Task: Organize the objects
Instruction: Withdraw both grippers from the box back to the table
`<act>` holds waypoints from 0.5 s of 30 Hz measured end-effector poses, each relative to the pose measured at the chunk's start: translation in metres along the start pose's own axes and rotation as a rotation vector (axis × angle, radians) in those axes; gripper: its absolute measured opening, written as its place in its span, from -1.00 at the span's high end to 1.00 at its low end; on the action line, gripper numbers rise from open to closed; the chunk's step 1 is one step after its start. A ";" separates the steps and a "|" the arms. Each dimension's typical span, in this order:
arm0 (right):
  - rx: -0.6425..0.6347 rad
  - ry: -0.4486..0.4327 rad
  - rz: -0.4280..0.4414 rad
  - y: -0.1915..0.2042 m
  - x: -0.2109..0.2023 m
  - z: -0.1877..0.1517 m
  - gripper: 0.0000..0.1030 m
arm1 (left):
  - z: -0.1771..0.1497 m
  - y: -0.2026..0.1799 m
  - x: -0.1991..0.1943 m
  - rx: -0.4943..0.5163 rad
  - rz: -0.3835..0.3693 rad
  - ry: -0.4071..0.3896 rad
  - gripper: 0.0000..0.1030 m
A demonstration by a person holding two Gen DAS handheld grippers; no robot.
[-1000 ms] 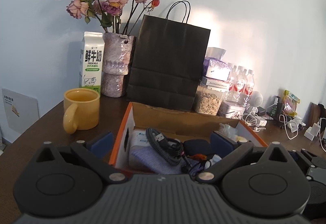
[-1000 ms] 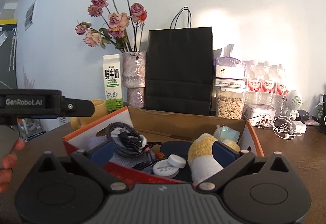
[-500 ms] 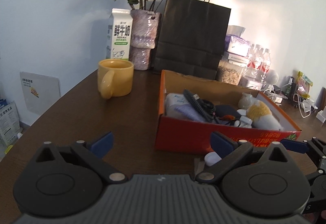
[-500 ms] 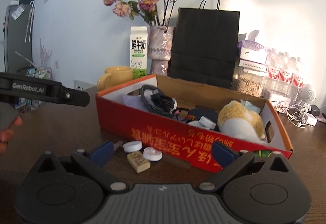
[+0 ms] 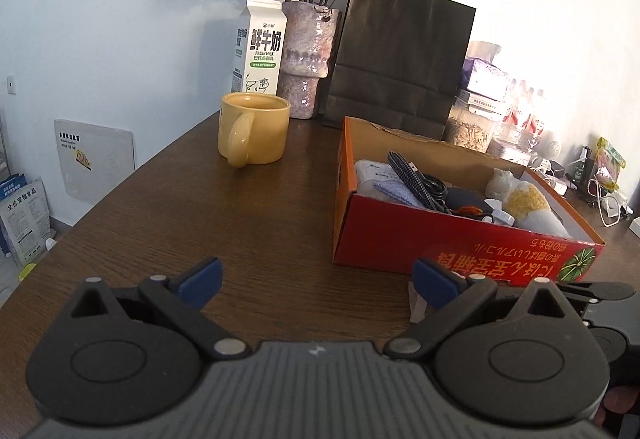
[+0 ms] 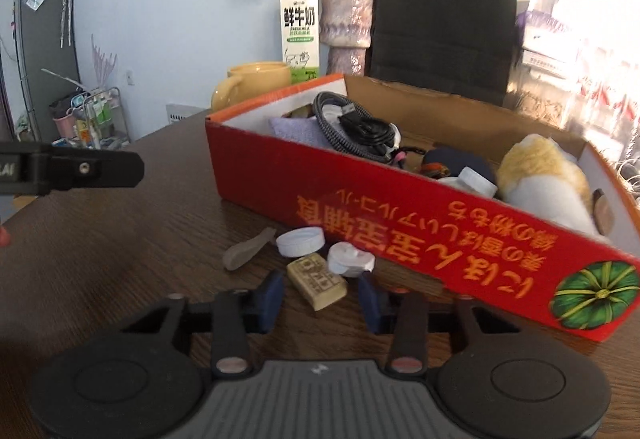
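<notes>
Since the tan block (image 6: 317, 281) lay nearest the right gripper (image 6: 320, 299), these notes started from it.

Tan block: a small stamped tile, lying flat on the table (image 6: 120, 259) just in front of the red box (image 6: 400, 207), skewed to the box wall. It looked rigid and light, probably hard-surfaced and a bit slippery; I judged the two long sides the best place to pinch, low and square, so it would not twist out.

White caps: one flat cap (image 6: 301, 242) and one rounder white piece (image 6: 351, 258) sat close behind the block, the rounder one seemingly touching it. Both looked light and stiff; a rim-to-rim pinch should serve, though they could skate on the wood.

Grey piece: a limp, spoon-shaped scrap (image 6: 248, 249) lay to the left of the caps; whether soft or stiff I could not tell.

Right gripper: fingers apart, holding nothing, set low with the block just ahead of the gap between them.

Left gripper: (image 5: 316, 279) fingers wide apart and empty, hovering over bare table to the left of the box; a white edge (image 5: 416, 303) showed by its right finger.

Red box: open-topped, already holding a coiled cable (image 6: 356, 127), a plush toy (image 6: 544, 175) and other small things; likely the place for the loose pieces.

Beyond: a yellow mug (image 5: 253, 129), a milk carton (image 5: 260, 47), a vase of dried roses (image 5: 308, 55) and a black paper bag (image 5: 400, 51) stood well behind.
</notes>
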State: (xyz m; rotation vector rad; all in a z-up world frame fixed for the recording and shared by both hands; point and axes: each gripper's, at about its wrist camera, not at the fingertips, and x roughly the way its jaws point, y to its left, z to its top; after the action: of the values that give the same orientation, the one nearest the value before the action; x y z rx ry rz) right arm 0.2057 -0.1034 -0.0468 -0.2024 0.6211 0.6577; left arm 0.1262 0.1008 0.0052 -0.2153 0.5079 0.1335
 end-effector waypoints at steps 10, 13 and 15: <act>-0.027 -0.021 0.013 0.004 -0.006 -0.002 0.45 | -0.005 -0.010 0.010 0.022 -0.010 0.038 -1.00; -0.036 -0.040 0.017 0.005 -0.011 -0.004 0.46 | -0.008 -0.016 0.015 0.035 -0.013 0.053 -1.00; -0.039 -0.049 0.025 0.005 -0.014 -0.005 0.46 | -0.009 -0.020 0.019 0.043 -0.013 0.064 -1.00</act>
State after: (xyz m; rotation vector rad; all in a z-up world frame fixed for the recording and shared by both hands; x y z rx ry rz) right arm 0.1916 -0.1089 -0.0423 -0.2144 0.5652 0.6973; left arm 0.1415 0.0810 -0.0084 -0.1812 0.5722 0.1036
